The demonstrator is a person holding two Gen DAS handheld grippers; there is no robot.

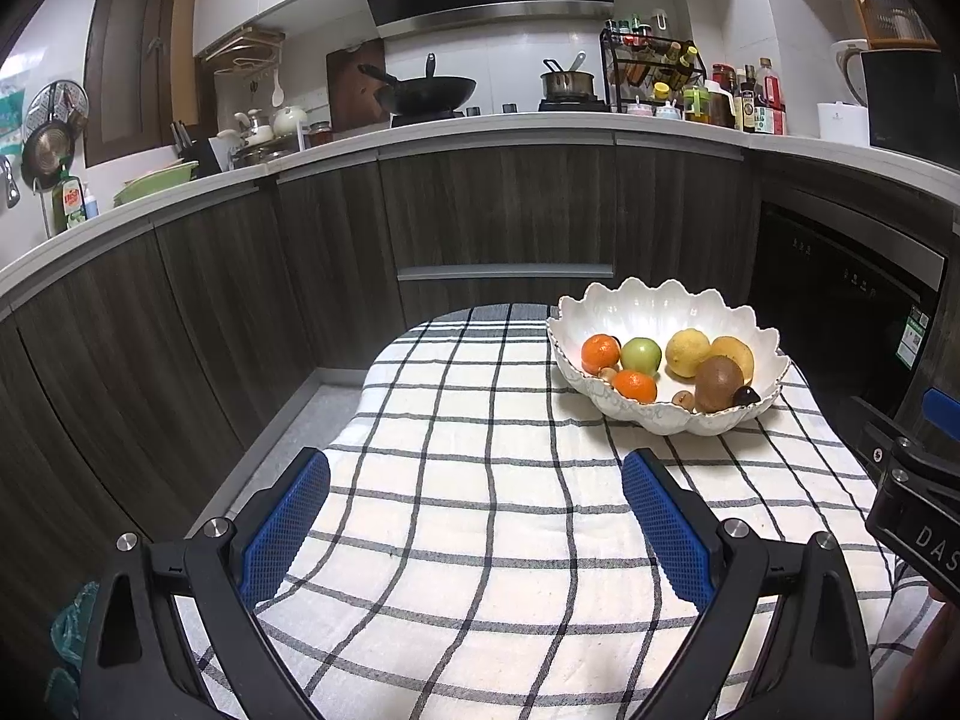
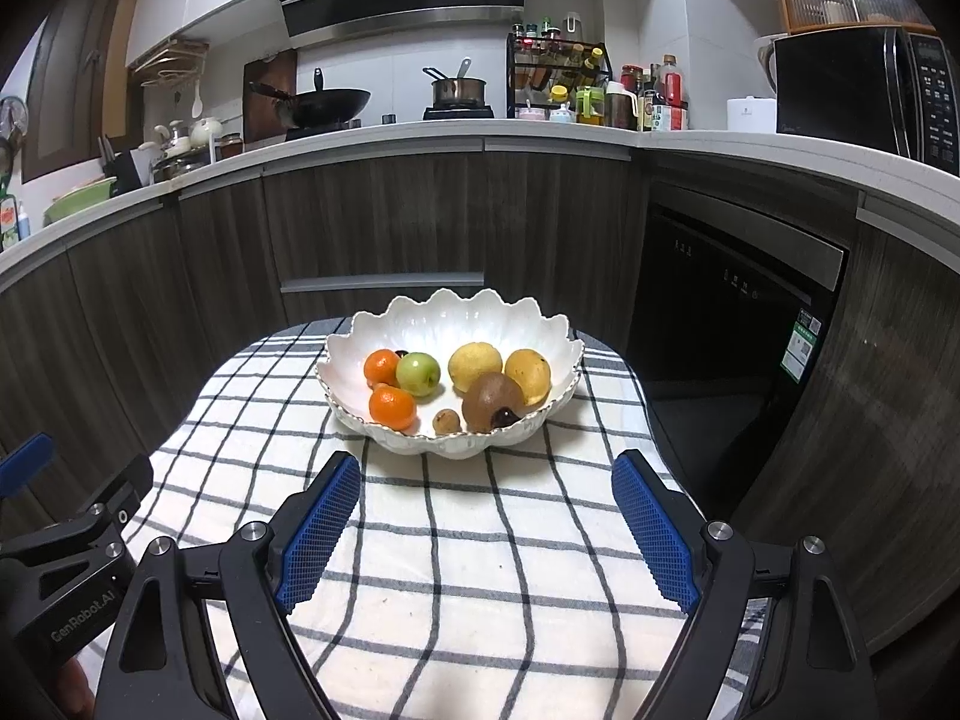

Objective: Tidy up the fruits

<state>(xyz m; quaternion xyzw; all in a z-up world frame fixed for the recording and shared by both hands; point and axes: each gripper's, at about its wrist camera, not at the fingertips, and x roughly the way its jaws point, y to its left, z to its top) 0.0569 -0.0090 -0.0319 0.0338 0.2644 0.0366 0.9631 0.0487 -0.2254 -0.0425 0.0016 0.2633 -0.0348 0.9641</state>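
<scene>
Bare checked cloth (image 2: 480, 570) lies open up to the fruit bowl (image 2: 456, 324); cabinet fronts (image 2: 384, 222) wall the far side.

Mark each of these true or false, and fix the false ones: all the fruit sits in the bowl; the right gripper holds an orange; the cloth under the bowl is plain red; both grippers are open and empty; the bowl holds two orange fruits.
1. All the fruit sits in the white scalloped ceramic bowl. True.
2. The right gripper holds an orange. False: its jaws stand open with nothing between them.
3. The cloth under the bowl is plain red. False: the cloth is white with dark checked lines.
4. Both grippers are open and empty. True: the left gripper is open over bare cloth too.
5. The bowl holds two orange fruits. True: one small round orange fruit lies behind the other.
</scene>
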